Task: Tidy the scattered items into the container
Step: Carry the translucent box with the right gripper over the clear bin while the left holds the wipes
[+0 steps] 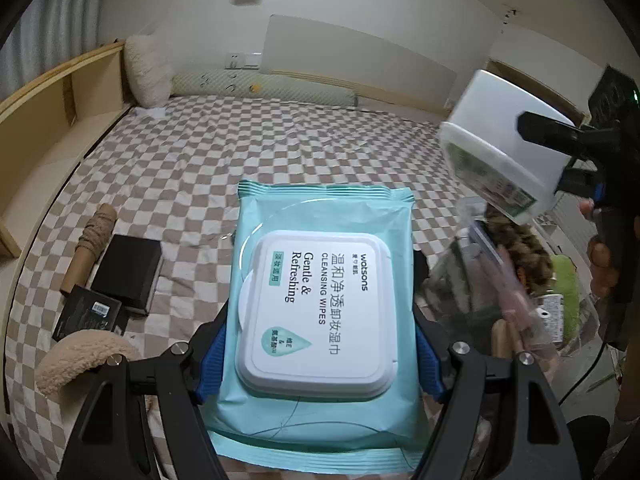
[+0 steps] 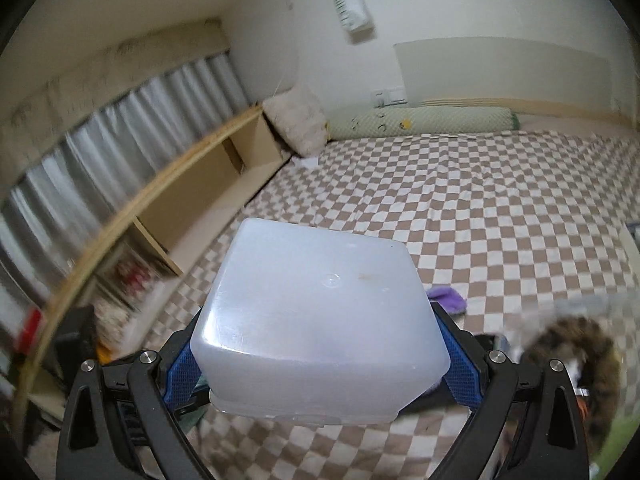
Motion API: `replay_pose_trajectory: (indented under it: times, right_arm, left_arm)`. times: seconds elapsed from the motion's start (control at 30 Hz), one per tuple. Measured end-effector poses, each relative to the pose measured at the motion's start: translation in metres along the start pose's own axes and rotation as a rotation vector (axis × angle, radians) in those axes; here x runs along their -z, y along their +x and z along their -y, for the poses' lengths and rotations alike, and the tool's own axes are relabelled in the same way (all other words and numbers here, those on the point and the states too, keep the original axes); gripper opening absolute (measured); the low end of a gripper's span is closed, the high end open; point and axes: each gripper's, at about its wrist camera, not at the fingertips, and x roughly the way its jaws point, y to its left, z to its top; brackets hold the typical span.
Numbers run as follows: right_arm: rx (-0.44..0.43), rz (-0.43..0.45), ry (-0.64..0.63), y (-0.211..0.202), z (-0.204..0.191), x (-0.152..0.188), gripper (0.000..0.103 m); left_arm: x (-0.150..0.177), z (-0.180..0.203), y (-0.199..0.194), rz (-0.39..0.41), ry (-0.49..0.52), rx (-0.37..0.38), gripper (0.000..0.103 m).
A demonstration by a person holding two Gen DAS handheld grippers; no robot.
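My left gripper [image 1: 320, 344] is shut on a teal pack of cleansing wipes [image 1: 320, 300] with a white flip lid, held above the checkered bed. My right gripper [image 2: 316, 356] is shut on a white translucent plastic box [image 2: 316, 320], bottom side up toward the camera. From the left wrist view that same box [image 1: 500, 140] hangs at the upper right, above a clear container [image 1: 520, 288] that holds several items, among them a brown furry thing [image 1: 520, 248] and something green.
On the checkered bedspread [image 1: 280, 140] lie a cardboard tube wound with twine [image 1: 90, 248], a black box [image 1: 130, 268], a smaller black packet [image 1: 86, 312], a beige fluffy item [image 1: 80, 360] and a purple cloth [image 2: 448, 300]. Wooden shelf at left, pillows at the headboard.
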Motion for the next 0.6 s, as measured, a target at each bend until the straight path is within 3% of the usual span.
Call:
replay_pose_trajectory:
  times: [0.33, 0.6]
  right_arm:
    - [0.038, 0.076, 0.138, -0.07, 0.068, 0.027, 0.099]
    - [0.051, 0.161, 0.209, -0.124, 0.099, 0.036, 0.099]
  left_arm:
    - [-0.008, 0.06, -0.016, 0.038, 0.053, 0.07, 0.076]
    - [-0.017, 0.108, -0.028, 0.072, 0.106, 0.142, 0.076]
